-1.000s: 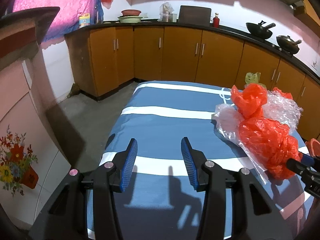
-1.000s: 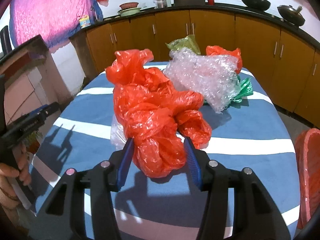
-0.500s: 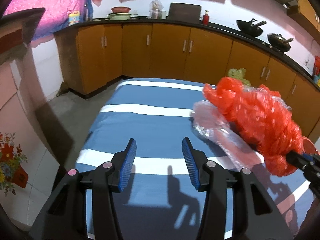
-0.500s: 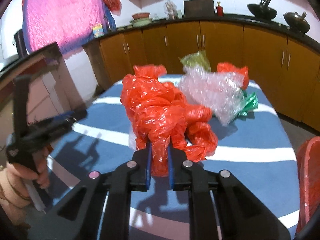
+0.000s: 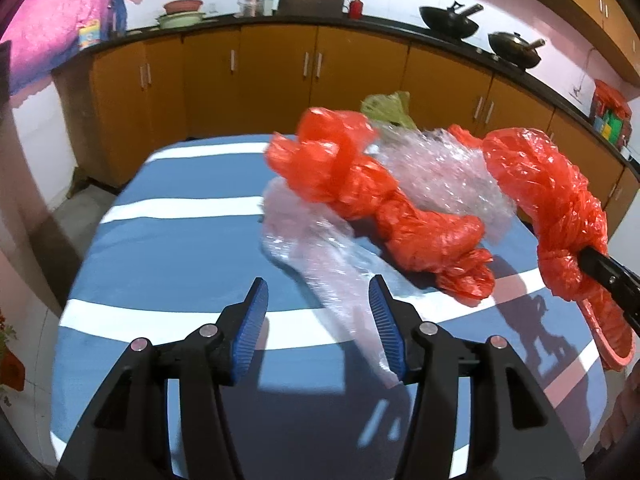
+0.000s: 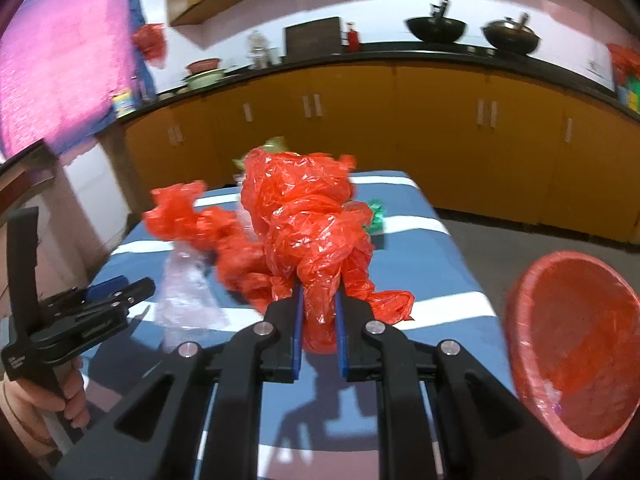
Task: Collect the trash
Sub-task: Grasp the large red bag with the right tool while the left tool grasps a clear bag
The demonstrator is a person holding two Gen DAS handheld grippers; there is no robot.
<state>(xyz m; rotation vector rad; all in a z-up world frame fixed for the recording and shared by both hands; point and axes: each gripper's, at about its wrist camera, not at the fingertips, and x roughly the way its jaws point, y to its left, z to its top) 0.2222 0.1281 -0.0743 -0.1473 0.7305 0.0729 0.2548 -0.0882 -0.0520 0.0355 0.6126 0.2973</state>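
My right gripper [image 6: 318, 320] is shut on a crumpled red plastic bag [image 6: 304, 232] and holds it above the blue striped table [image 6: 436, 280]. In the left wrist view that bag [image 5: 552, 200] hangs at the right from the right gripper [image 5: 596, 268]. A second red bag [image 5: 400, 220] lies on the table [image 5: 160, 260] against a clear plastic bag [image 5: 320, 268]. My left gripper [image 5: 320, 320] hovers just before the clear bag with its jaws opening. The bag's tail runs beside the right pad [image 5: 384, 324], and neither pad presses on it.
A red basin [image 6: 568, 344] sits at the table's right edge. Bubble wrap [image 5: 440, 176], an olive bag [image 5: 388, 108] and a green wrapper [image 6: 376, 216] lie at the far end. Orange cabinets [image 5: 280, 72] line the wall. A hand [image 6: 60, 400] holds the left gripper [image 6: 120, 292].
The right gripper closed on the red bag and lifted it off the pile. The left gripper swung right toward the clear bag, its jaws slightly wider.
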